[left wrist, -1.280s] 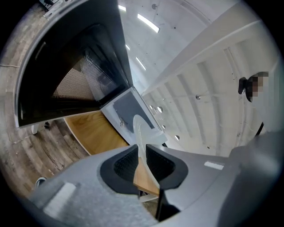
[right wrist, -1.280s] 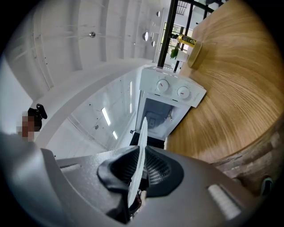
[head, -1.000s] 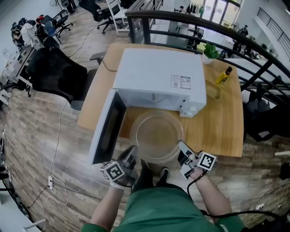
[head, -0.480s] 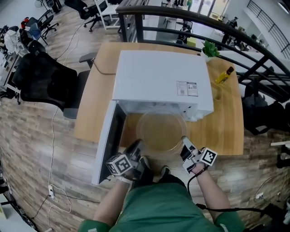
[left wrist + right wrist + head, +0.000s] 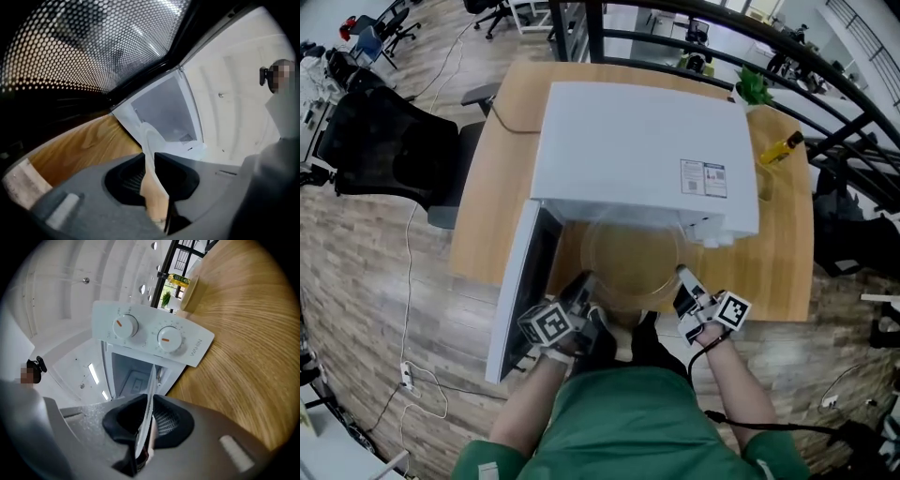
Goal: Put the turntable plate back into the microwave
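Observation:
A round clear glass turntable plate [image 5: 631, 265] hangs level at the mouth of the white microwave [image 5: 642, 155], its far edge under the oven's top. My left gripper [image 5: 584, 286] is shut on the plate's near left rim [image 5: 150, 140]. My right gripper [image 5: 682, 278] is shut on its near right rim [image 5: 151, 390]. In both gripper views the rim runs edge-on between the pads. The right gripper view looks into the open cavity [image 5: 131, 376] below the two dials [image 5: 145, 331].
The microwave door [image 5: 525, 286] stands swung open at the left, close beside my left gripper. The oven sits on a wooden table [image 5: 773, 234]. A yellow bottle [image 5: 784, 147] and a small plant [image 5: 752, 89] stand at the back right. A black chair [image 5: 384, 150] stands left of the table.
Both grippers have carried the plate forward toward the oven. Its far edge has gone from in front of the microwave to under its top.

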Demonstrator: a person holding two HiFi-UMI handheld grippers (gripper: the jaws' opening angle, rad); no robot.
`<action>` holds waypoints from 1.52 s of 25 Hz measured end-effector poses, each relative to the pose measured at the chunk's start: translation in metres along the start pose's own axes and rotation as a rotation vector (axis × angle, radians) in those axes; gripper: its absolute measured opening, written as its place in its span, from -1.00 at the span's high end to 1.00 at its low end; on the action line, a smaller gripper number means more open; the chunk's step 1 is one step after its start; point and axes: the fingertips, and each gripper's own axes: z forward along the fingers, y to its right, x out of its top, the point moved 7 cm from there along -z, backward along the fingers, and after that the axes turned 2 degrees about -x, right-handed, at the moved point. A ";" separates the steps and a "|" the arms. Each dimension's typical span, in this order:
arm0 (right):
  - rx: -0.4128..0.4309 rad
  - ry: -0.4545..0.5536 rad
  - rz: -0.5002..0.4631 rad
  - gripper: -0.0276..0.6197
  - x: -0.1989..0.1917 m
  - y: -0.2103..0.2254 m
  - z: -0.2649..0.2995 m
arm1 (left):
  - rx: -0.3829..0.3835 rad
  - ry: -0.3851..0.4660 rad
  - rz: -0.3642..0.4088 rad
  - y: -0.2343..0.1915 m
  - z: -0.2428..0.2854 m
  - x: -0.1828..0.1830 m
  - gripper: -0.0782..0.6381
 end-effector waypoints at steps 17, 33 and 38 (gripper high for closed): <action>-0.009 -0.064 0.036 0.79 0.020 0.025 0.046 | 0.145 0.119 -0.026 -0.022 0.018 0.007 0.60; -0.081 0.026 0.101 0.80 0.025 0.040 0.071 | 0.212 0.230 -0.174 -0.019 0.047 0.015 0.44; -0.094 0.027 0.109 0.80 0.020 0.036 0.075 | 0.169 0.142 -0.228 -0.005 0.059 -0.011 0.30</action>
